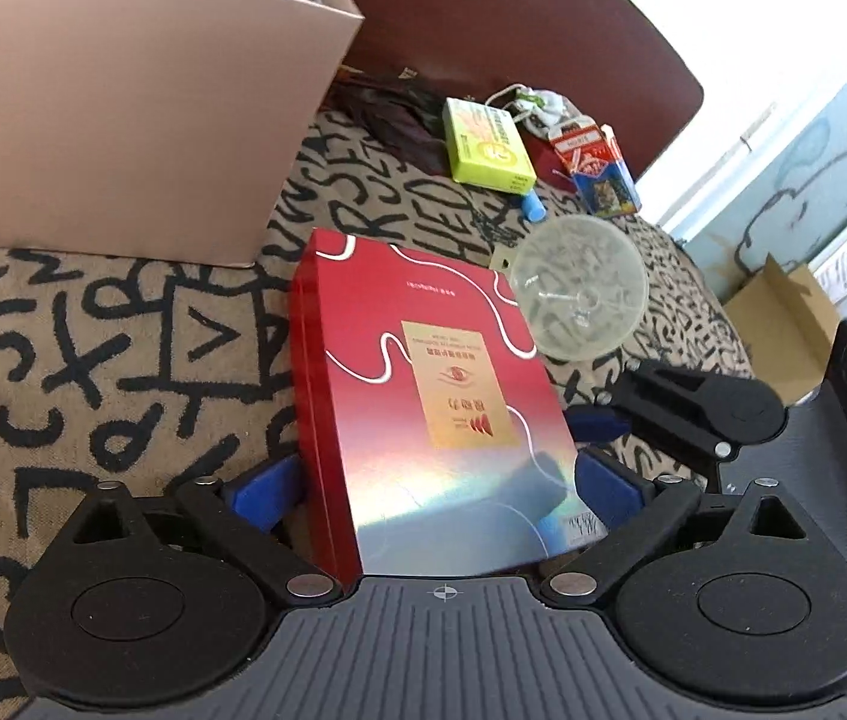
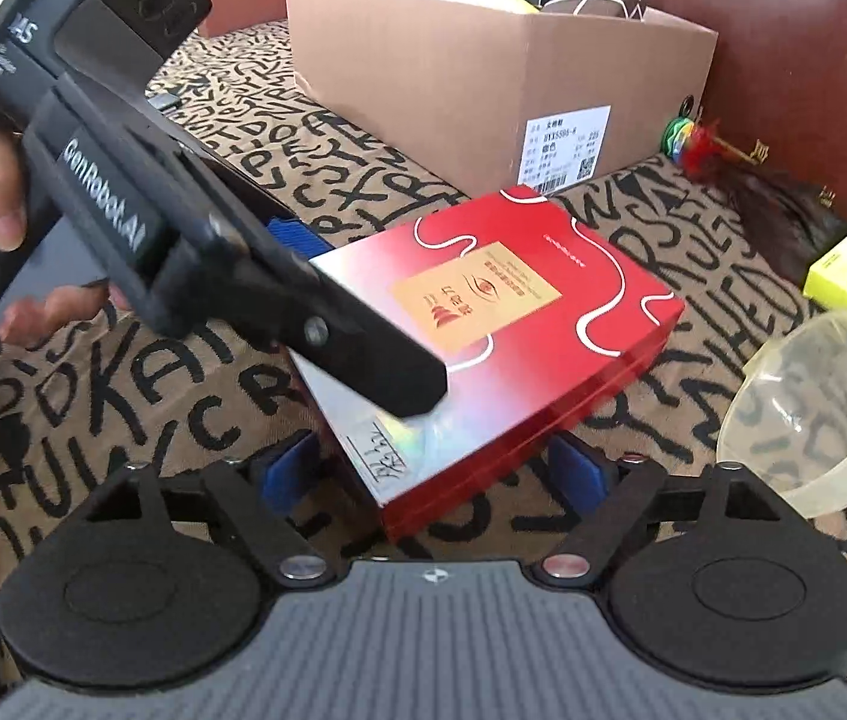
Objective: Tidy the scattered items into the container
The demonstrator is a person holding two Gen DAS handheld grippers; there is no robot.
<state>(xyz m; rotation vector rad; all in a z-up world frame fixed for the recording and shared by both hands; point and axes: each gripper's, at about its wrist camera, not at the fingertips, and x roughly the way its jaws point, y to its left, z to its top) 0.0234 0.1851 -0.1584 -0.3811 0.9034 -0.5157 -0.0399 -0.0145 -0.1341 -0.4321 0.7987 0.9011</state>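
Step in hand: grasping red box (image 1: 423,372), lying flat on patterned cloth just in front of cardboard box (image 2: 483,60).

My left gripper (image 1: 441,480) fingers spread, straddling near end, pads not pressing (I judge). My right gripper (image 2: 429,468) fingers spread around corner.

Next: close both, lift level, carry into cardboard box.

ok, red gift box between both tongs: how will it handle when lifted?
The red box looks rigid: flat faces and crisp edges, so probably no flex. Its glossy, mirror-like lid suggests the pads could slip. It is broad and flat, so gripped at one end it may sag or pivot.
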